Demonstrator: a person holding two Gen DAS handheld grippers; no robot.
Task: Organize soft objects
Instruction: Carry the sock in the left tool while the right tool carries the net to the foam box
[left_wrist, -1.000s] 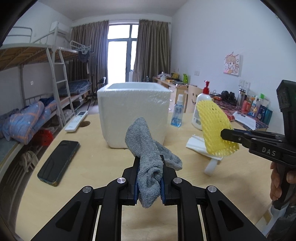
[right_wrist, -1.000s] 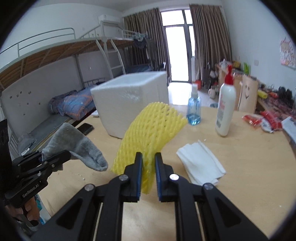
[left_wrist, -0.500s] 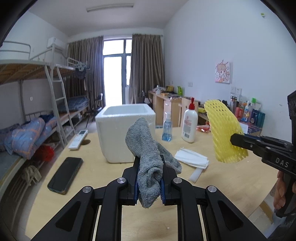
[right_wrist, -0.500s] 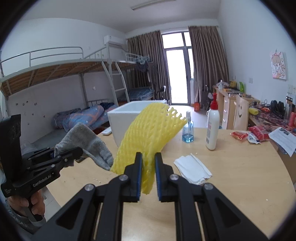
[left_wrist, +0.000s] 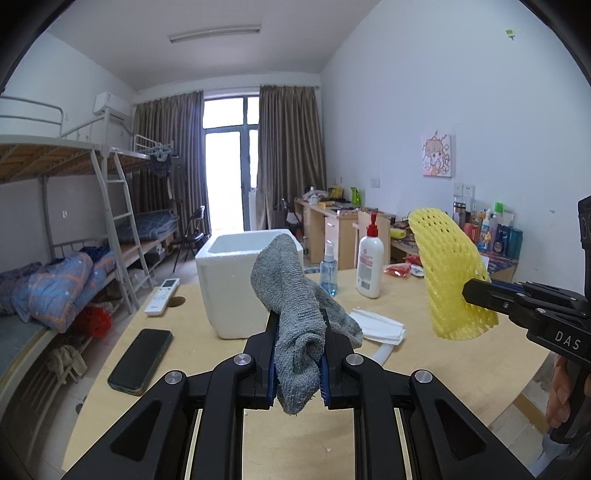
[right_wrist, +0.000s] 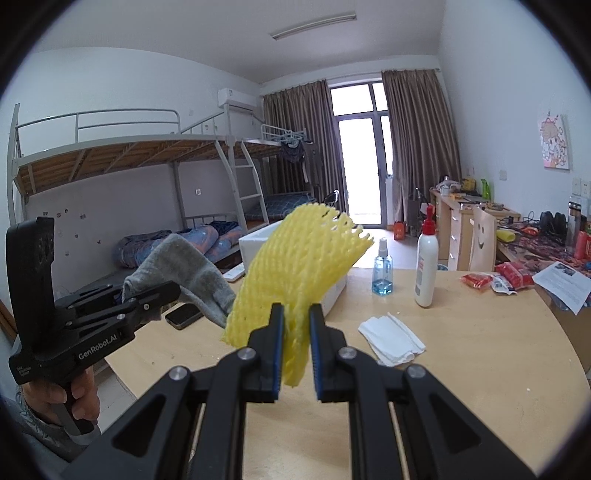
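Observation:
My left gripper (left_wrist: 297, 354) is shut on a grey sock (left_wrist: 291, 295), which stands up between the pads and droops to the right. In the right wrist view that sock (right_wrist: 184, 273) hangs from the same gripper (right_wrist: 168, 291) at the left. My right gripper (right_wrist: 296, 328) is shut on a yellow foam net sleeve (right_wrist: 303, 254) held upright above the table. The left wrist view shows the sleeve (left_wrist: 448, 273) at the right, clamped by the right gripper (left_wrist: 469, 293). A white foam box (left_wrist: 236, 284) with an open top stands on the wooden table (left_wrist: 424, 369) beyond both.
On the table lie a folded white cloth (left_wrist: 378, 326), a black phone (left_wrist: 142, 360), a white remote (left_wrist: 162, 295), a blue spray bottle (left_wrist: 328, 271) and a white pump bottle (left_wrist: 369, 262). Red snack packets (right_wrist: 498, 278) and papers sit at the right. Bunk beds (right_wrist: 147, 177) line the left wall.
Both grippers have risen and drawn back from the foam box, each keeping its hold; the box and bottles look smaller and farther, and more of the room shows.

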